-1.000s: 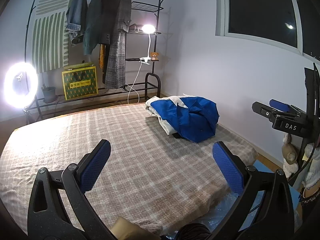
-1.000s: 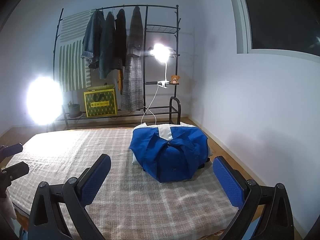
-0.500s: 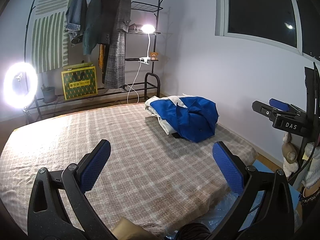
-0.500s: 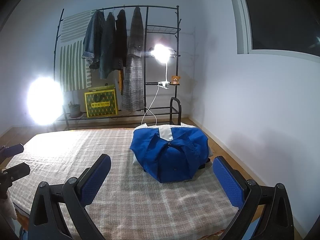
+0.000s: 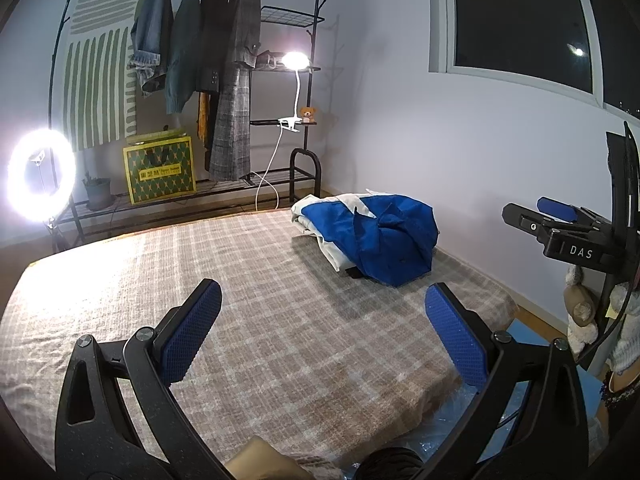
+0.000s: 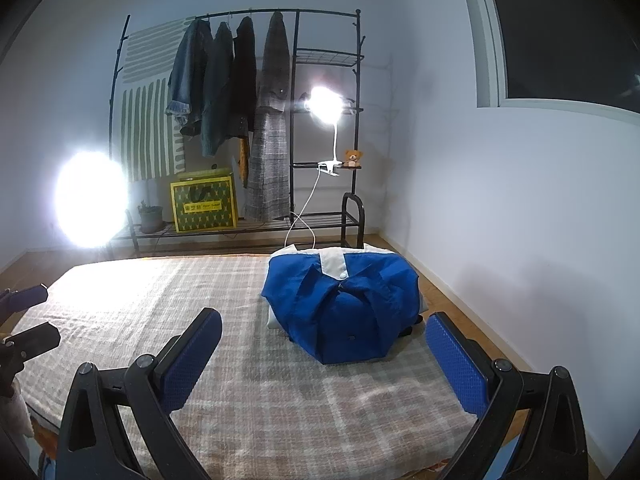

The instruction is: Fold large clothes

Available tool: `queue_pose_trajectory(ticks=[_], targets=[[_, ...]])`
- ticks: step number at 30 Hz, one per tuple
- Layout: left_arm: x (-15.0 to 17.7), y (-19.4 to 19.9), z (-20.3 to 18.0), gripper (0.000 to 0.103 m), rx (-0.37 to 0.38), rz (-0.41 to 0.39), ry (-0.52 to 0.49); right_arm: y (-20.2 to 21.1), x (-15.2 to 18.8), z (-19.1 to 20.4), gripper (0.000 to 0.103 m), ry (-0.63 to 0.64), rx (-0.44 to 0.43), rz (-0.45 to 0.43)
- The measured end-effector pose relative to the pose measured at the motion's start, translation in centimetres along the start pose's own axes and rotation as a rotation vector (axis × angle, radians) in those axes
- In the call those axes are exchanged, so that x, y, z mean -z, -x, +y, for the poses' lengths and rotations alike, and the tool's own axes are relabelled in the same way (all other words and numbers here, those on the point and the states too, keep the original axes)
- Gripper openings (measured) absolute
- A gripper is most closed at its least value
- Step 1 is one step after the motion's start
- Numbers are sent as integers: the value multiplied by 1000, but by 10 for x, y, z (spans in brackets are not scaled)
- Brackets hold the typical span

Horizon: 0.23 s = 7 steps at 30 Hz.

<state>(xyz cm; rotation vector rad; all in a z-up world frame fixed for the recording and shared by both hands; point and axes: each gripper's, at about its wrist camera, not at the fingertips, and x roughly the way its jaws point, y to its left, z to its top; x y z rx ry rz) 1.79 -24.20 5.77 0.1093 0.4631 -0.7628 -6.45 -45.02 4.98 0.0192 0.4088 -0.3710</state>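
On the left, the left gripper (image 5: 322, 332) is held above the near part of the bed (image 5: 120, 280), its blue-padded fingers (image 5: 192, 336) spread wide with nothing between them. Further right, the right gripper (image 6: 322, 354) is held the same way: wide apart and empty, pointed at the blue and white jacket (image 6: 344, 308). The jacket lies on the far right part of the checked bedcover, near the wall, in a compact bundle with its collar on top; it appears already gathered or folded, though that is only a judgement.

If the bundle is to be picked up or re-laid, it would best be approached from both sides at once, with each gripper closed on an outer edge of the cloth rather than on the bulging middle. A thin, slippery-looking fabric of this kind is likely to slide, so several layers should be pinched together and lifted evenly to keep the folds from spilling open.

From the left wrist view, the side of the bundle (image 5: 372, 240) is shown, with white layers stacked beneath the blue and something dark under its near edge; the right gripper (image 5: 560, 220) is also seen at the right edge. From the right wrist view, the collar and snap button are seen head-on, and the left gripper (image 6: 24, 320) is seen at the far left.
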Motion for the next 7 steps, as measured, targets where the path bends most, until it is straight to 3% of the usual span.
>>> queue_pose_trajectory(ticks=[7], targets=[[-1,-1,3,103,-11,-2,12,-2,0,-2,103,-2,-2,4]])
